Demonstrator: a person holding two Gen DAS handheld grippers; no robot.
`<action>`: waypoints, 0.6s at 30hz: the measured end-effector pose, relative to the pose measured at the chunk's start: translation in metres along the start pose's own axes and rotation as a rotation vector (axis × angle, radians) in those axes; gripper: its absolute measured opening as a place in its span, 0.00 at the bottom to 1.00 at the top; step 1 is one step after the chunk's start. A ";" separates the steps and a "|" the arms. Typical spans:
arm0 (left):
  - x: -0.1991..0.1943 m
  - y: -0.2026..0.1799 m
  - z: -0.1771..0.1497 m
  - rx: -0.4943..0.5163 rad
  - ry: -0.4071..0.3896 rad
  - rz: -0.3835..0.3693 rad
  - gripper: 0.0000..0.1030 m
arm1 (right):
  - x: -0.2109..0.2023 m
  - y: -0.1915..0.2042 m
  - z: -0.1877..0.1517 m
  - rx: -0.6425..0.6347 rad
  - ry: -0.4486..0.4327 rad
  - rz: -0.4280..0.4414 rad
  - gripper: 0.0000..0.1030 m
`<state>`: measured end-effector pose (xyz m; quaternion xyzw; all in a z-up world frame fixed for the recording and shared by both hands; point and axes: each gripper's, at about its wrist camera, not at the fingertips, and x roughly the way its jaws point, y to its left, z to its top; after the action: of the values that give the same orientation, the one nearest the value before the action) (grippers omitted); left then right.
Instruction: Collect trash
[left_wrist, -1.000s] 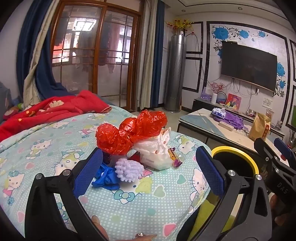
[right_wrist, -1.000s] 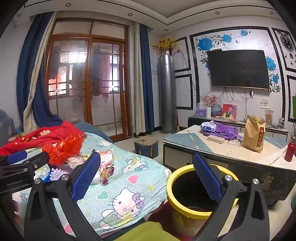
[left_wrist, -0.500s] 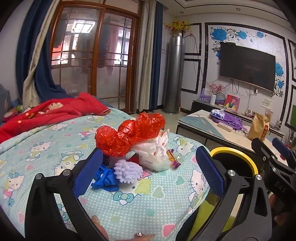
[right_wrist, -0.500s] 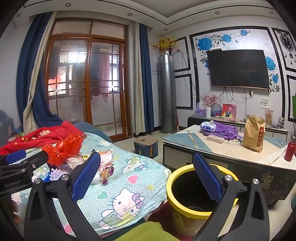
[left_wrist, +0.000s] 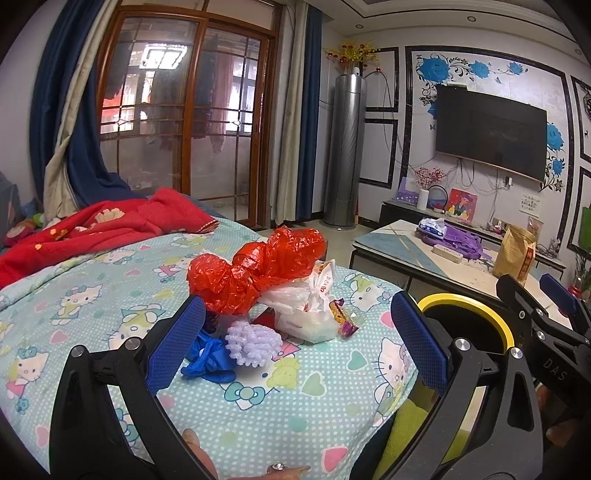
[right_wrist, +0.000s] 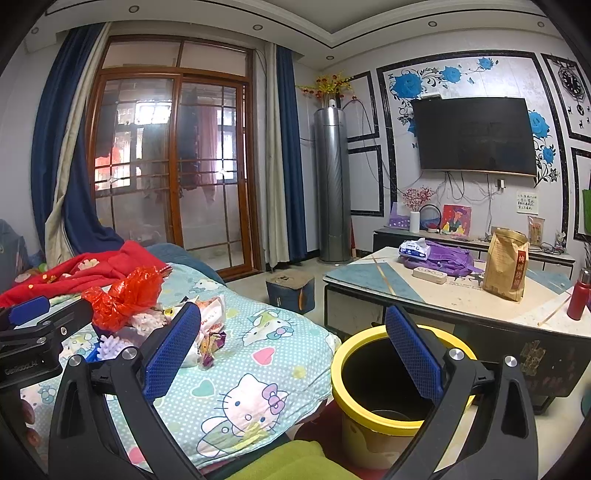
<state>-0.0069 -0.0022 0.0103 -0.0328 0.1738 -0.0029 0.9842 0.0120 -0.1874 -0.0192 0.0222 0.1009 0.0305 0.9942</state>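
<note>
A pile of trash lies on the Hello Kitty bedspread: a crumpled red plastic bag, a white plastic bag, a purple candy wrapper, a lilac spiky ball and a blue glove. My left gripper is open and empty, just short of the pile. My right gripper is open and empty, above the yellow-rimmed trash bin beside the bed. The pile also shows in the right wrist view, and the bin in the left wrist view.
A red blanket lies at the back of the bed. A low table behind the bin holds a brown paper bag, purple cloth and a tissue pack. A small stool stands on the floor.
The left gripper has drifted slightly lower and closer to the pile. The right gripper has hardly moved. Both stay open.
</note>
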 end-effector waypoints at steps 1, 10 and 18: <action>0.000 0.000 0.000 0.000 -0.001 0.001 0.90 | 0.000 0.000 0.000 0.000 0.001 0.000 0.94; 0.000 -0.001 0.000 0.001 -0.001 -0.002 0.90 | 0.005 -0.002 -0.003 0.003 0.003 -0.004 0.94; -0.002 -0.003 0.000 0.004 -0.003 0.000 0.90 | -0.001 -0.004 0.000 0.005 0.004 -0.003 0.94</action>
<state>-0.0083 -0.0048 0.0113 -0.0308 0.1724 -0.0033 0.9845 0.0115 -0.1915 -0.0194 0.0243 0.1029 0.0286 0.9940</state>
